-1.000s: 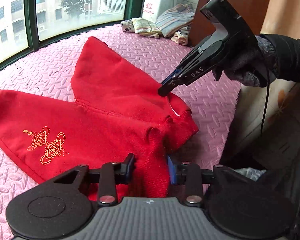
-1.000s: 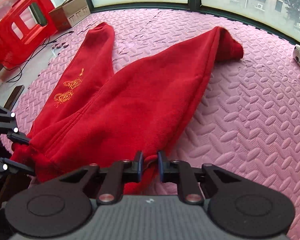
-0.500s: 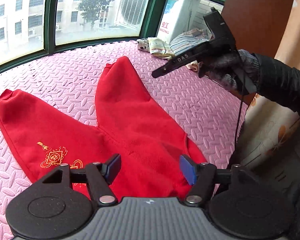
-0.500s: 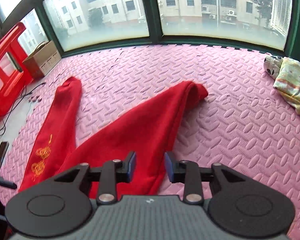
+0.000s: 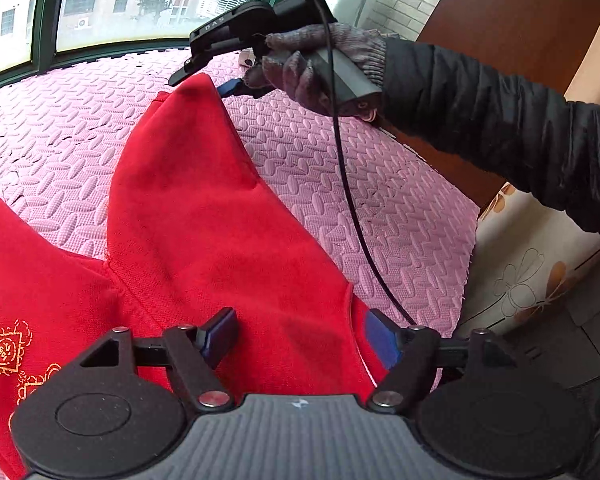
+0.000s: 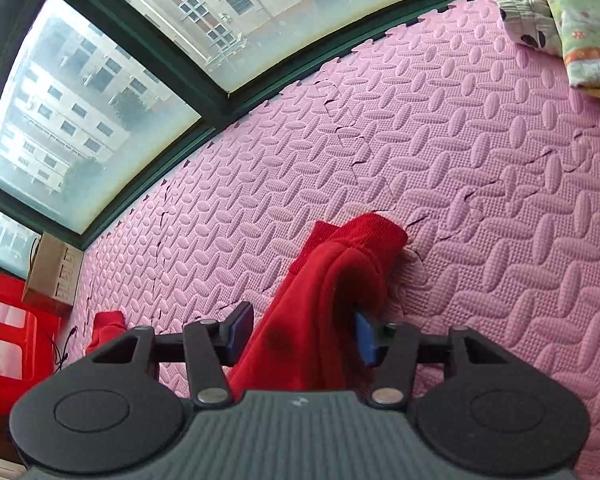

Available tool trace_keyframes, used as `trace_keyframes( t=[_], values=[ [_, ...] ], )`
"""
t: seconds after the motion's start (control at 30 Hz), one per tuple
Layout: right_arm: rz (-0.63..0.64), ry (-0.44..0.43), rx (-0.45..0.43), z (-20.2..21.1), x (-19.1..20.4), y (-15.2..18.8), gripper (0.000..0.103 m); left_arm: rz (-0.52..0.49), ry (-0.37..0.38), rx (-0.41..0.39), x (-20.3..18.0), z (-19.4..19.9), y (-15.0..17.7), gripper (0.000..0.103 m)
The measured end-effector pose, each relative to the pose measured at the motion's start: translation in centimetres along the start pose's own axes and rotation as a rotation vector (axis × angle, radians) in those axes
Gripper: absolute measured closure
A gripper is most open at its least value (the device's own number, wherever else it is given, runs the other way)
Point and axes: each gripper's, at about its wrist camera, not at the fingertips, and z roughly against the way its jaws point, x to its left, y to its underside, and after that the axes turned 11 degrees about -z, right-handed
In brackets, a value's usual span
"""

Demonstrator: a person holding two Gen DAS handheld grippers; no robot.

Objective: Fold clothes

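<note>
In the left wrist view, the left gripper (image 5: 300,334) stands wide apart, its blue pads on either side of the waist end of the red trousers (image 5: 204,232), with nothing clamped between them. The trousers spread out ahead of the fingers over the pink foam mat (image 5: 372,208): one leg runs straight ahead and narrows to its cuff, the other runs off to the left and carries a gold embroidered emblem (image 5: 4,356) beside the left finger. Far ahead, at the tip of the forward leg, the right gripper (image 5: 204,76) hovers with its nose just at the cuff; a gloved hand (image 5: 312,68) in a dark sleeve (image 5: 500,128) holds its grip, and a black cable (image 5: 352,200) hangs down from it across the mat. Whether its tips touch the cloth cannot be told from here.

In the right wrist view, the right gripper (image 6: 302,334) is also spread wide, and the cuff end of the trouser leg (image 6: 340,272) lies bunched between the two fingers, close against the right-hand pad; it is not squeezed. The mat stretches ahead to a dark green window frame (image 6: 148,76). Far ahead to the right lies a pile of folded patterned cloth (image 6: 572,28). To the left of the tool stand a cardboard box (image 6: 56,268) and a red plastic piece (image 6: 8,332), with the other red cuff (image 6: 106,326) showing just beyond the left finger.
</note>
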Motion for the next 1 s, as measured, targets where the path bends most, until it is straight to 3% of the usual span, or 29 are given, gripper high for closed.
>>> trace_keyframes(
  t=[0.03, 0.07, 0.1, 0.17, 0.2, 0.3, 0.5, 0.57, 0.7, 1.0],
  values=[
    [-0.008, -0.011, 0.004, -0.3, 0.0, -0.2, 0.059, 0.004, 0.004, 0.002, 0.1, -0.1, 0.1, 0.028],
    [-0.015, -0.023, 0.007, -0.7, -0.1, -0.4, 0.076, 0.008, 0.008, 0.005, 0.2, -0.2, 0.2, 0.027],
    [-0.005, -0.044, 0.001, -0.7, 0.2, -0.5, 0.086, 0.013, 0.010, 0.006, 0.2, -0.2, 0.3, 0.027],
    [0.051, -0.124, -0.028, 0.0, 1.1, -0.4, 0.092, 0.020, 0.019, 0.003, 0.4, -0.2, 0.5, 0.027],
    [0.089, -0.171, -0.047, 0.5, 1.6, -0.4, 0.092, 0.024, 0.024, 0.001, 0.4, -0.2, 0.6, 0.026],
    [0.136, -0.156, -0.077, 1.1, 2.7, -0.7, 0.092, 0.031, 0.029, 0.008, 0.4, -0.5, 0.5, 0.025],
    [0.222, 0.054, -0.145, 1.0, 2.7, -1.4, 0.088, 0.046, 0.032, -0.003, 0.7, -0.6, 0.1, 0.024],
    [0.285, 0.047, -0.133, 1.2, 3.7, -0.8, 0.087, 0.052, 0.034, -0.005, 0.8, -0.6, 0.0, 0.022],
    [0.440, 0.078, -0.067, -0.7, 6.2, 1.1, 0.074, 0.063, 0.036, -0.005, 1.0, -0.7, -0.1, 0.019],
    [0.570, 0.172, -0.053, -5.1, 8.3, 2.8, 0.073, 0.092, 0.045, -0.011, 1.3, -0.5, 0.3, 0.015]
  ],
)
